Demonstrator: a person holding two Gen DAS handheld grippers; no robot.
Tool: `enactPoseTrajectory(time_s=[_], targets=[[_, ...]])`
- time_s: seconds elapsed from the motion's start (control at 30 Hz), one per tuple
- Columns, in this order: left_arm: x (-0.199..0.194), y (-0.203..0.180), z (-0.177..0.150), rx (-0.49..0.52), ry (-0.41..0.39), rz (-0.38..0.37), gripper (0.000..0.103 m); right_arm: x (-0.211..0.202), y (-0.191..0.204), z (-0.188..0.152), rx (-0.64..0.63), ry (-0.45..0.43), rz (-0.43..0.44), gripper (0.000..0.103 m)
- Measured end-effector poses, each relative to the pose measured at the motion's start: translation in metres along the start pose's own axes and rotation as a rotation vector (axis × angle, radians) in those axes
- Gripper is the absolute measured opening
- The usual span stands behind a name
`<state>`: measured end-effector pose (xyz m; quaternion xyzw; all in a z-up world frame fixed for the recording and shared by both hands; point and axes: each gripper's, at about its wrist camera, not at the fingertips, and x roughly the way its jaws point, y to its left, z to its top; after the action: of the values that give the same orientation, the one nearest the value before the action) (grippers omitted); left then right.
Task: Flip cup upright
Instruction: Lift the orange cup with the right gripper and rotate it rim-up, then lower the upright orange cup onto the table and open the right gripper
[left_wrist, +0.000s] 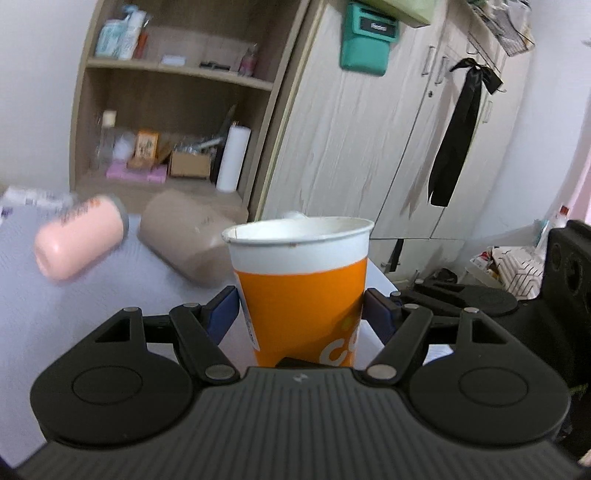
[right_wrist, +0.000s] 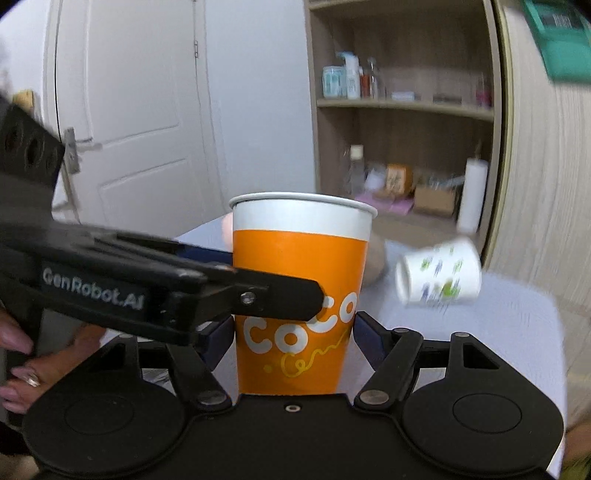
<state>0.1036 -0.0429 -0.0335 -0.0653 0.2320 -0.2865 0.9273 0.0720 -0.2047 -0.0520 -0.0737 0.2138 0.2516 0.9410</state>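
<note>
An orange and white paper cup (left_wrist: 301, 291) stands upright, mouth up, between both grippers. My left gripper (left_wrist: 301, 314) has its blue pads against the cup's sides. In the right wrist view the same cup (right_wrist: 301, 280) with "CoCo" lettering sits between my right gripper's (right_wrist: 291, 339) blue pads, which touch its lower sides. The left gripper's black finger (right_wrist: 258, 291) crosses the cup's front from the left. The cup's base is hidden behind the gripper bodies.
A pink cup (left_wrist: 79, 240) and a brown cup (left_wrist: 184, 236) lie on their sides on the white table (left_wrist: 74, 295). A white patterned cup (right_wrist: 439, 277) lies on its side at the right. A wooden shelf unit (left_wrist: 173, 110) and wardrobe (left_wrist: 369, 129) stand behind.
</note>
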Motion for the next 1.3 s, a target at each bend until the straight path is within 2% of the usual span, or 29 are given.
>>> enactPoseTrajectory(time_s=[0.17,0.33,0.53,0.7,1.1,1.23,1.3], targets=[[0.015,0.010,0.011,0.066,0.007,0.008,0.073,0.020,-0.003,0.005,0.001,-0.034,-0.036,0.076],[0.021,0.016,0.017,0.130,-0.032,0.022,0.073,0.034,-0.004,0.006,-0.017,-0.105,-0.056,0.076],[0.030,0.017,0.020,0.194,-0.032,0.056,0.073,0.054,0.000,0.002,-0.068,-0.131,-0.093,0.076],[0.036,0.015,0.013,0.235,-0.053,0.043,0.074,0.057,-0.008,-0.002,-0.002,-0.127,-0.100,0.076],[0.037,0.023,0.017,0.153,-0.033,0.015,0.076,0.057,-0.010,0.001,-0.005,-0.109,-0.092,0.076],[0.035,0.024,0.014,0.142,-0.011,0.021,0.078,0.058,-0.009,0.003,0.004,-0.102,-0.099,0.082],[0.032,0.024,0.012,0.145,-0.019,0.033,0.086,0.057,-0.008,0.002,-0.001,-0.099,-0.106,0.083]])
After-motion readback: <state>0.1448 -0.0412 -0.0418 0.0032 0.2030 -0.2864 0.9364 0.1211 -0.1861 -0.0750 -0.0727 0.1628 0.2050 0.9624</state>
